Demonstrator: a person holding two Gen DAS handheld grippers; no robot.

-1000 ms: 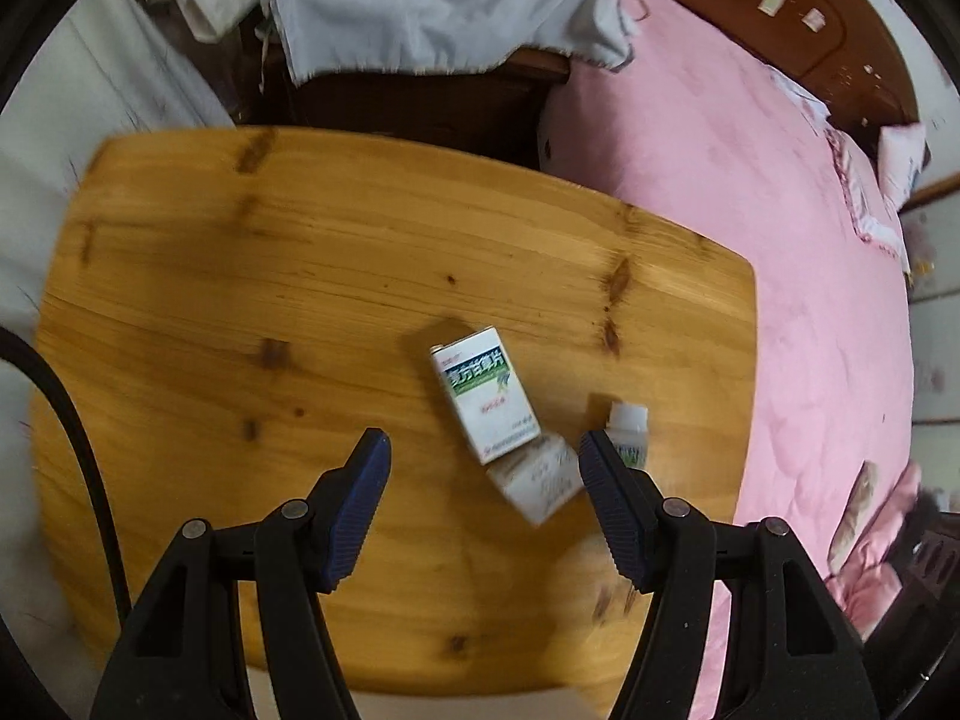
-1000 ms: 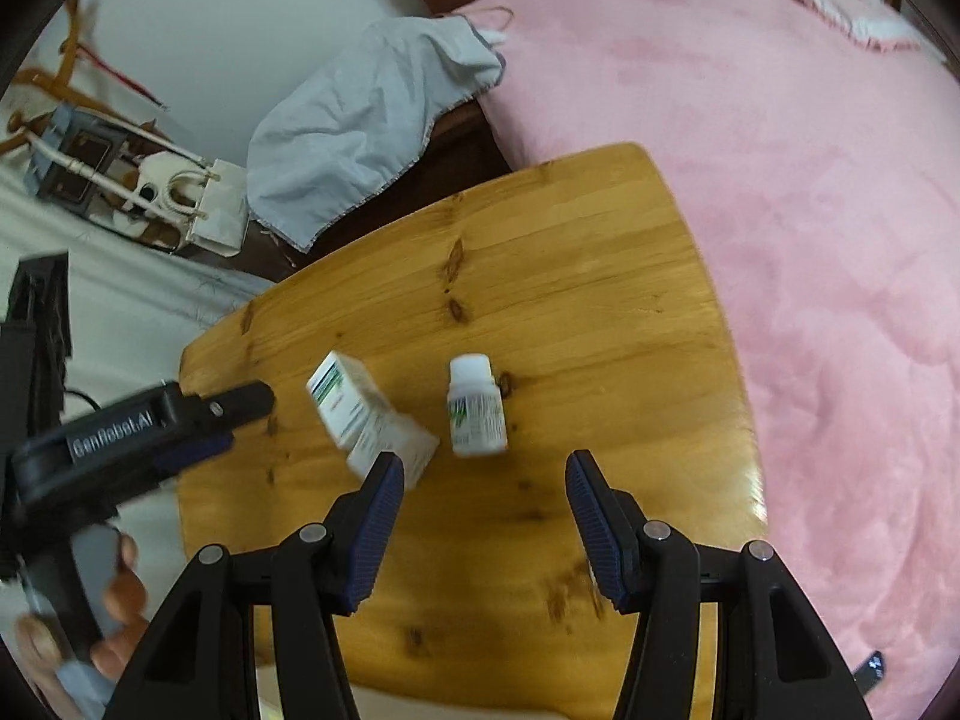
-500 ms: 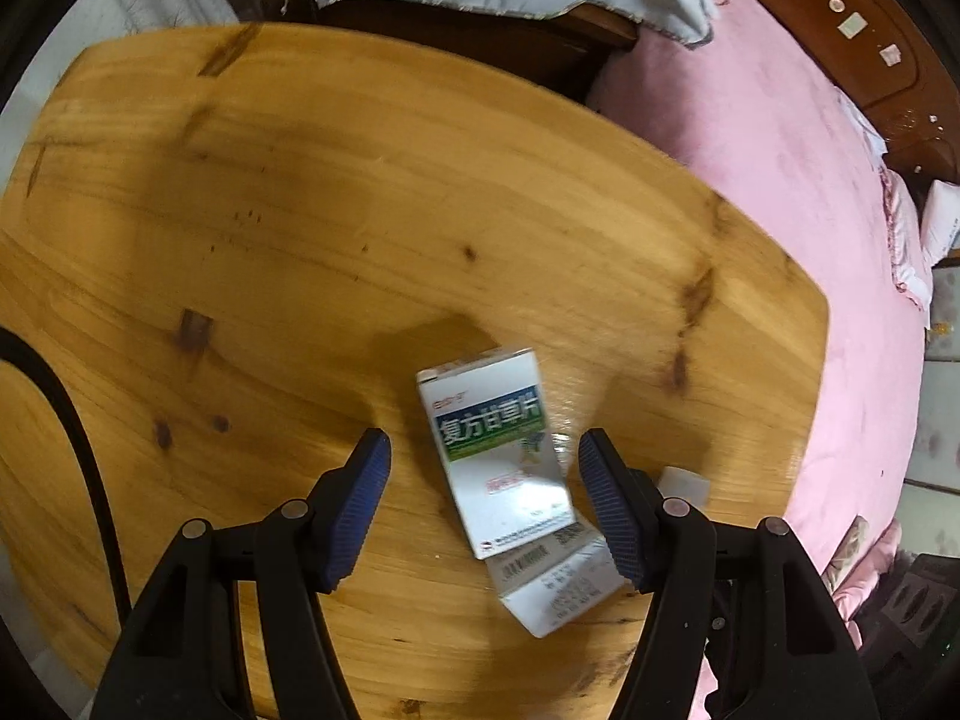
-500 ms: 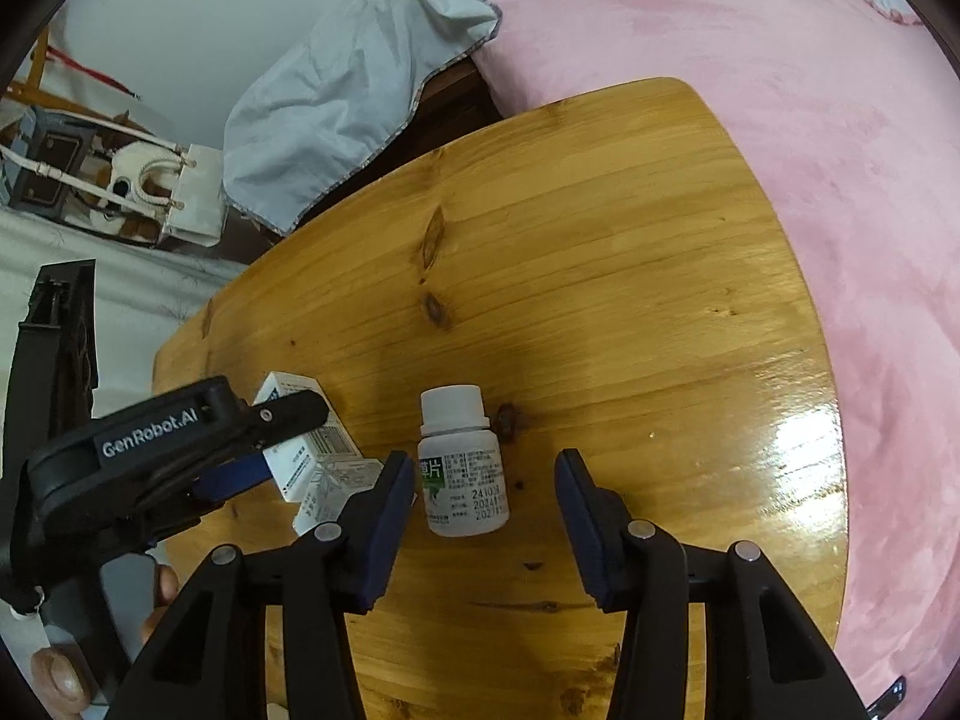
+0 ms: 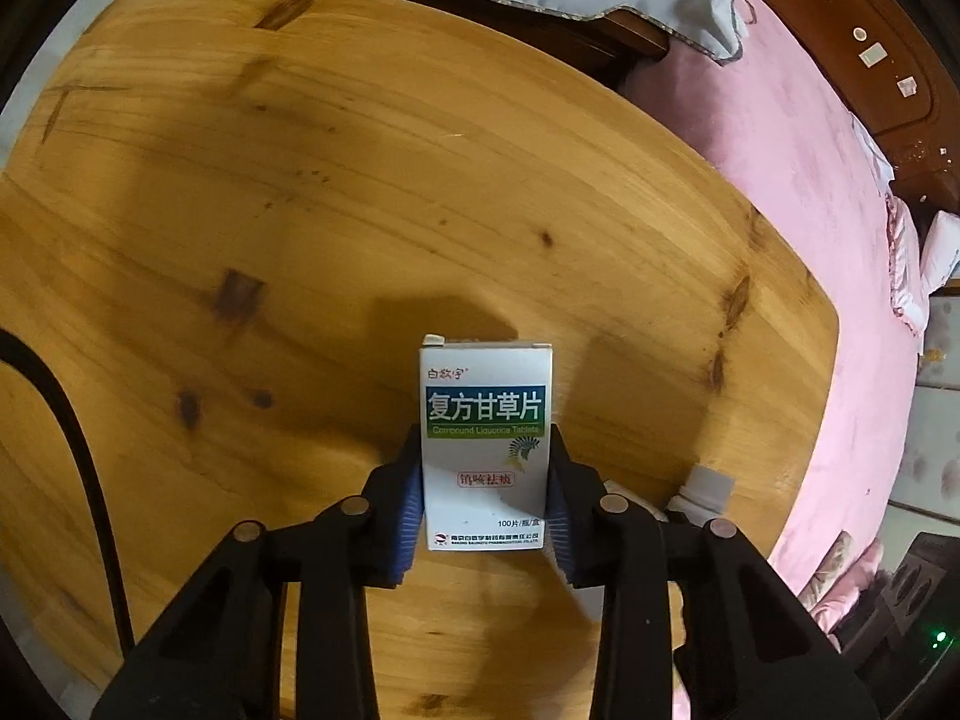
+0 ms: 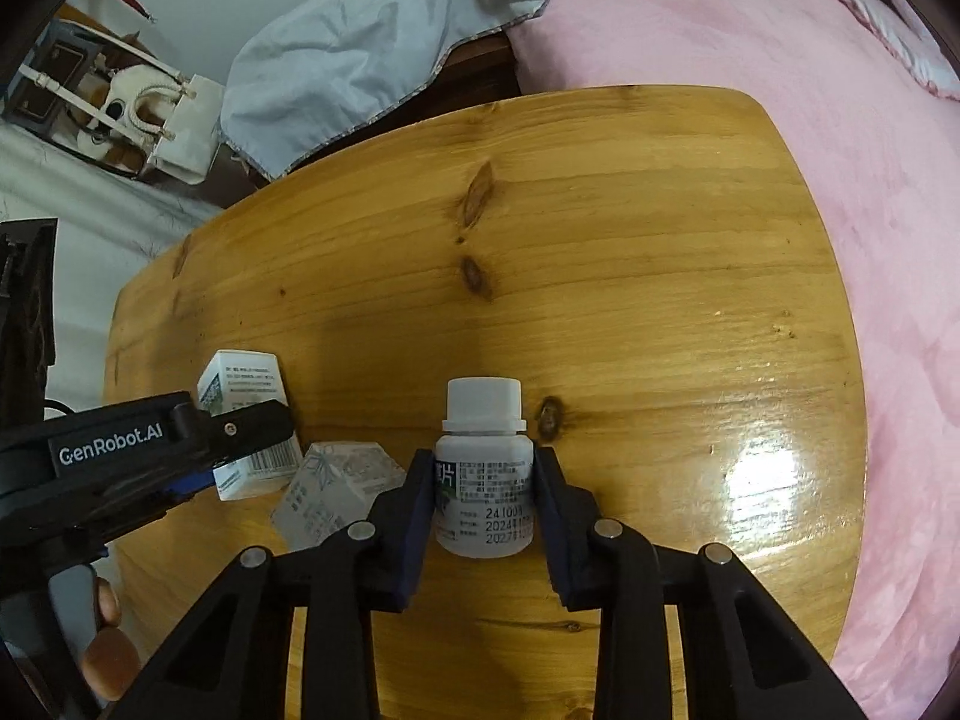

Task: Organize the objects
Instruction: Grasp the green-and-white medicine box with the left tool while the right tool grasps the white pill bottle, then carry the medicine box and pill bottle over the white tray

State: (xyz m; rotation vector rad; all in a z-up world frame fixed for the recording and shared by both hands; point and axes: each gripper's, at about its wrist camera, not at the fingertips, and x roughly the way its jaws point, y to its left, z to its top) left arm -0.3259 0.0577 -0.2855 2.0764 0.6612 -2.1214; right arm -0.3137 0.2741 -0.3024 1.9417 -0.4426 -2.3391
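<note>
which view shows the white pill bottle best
The right wrist view: the white pill bottle sits centred between the right gripper pads, cap and printed label plain. The left wrist view catches only its cap behind a gripper finger.

Pink bedspread, grey cloth

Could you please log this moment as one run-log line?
left gripper: shut on box | right gripper: shut on bottle | leaflet: on table
</note>
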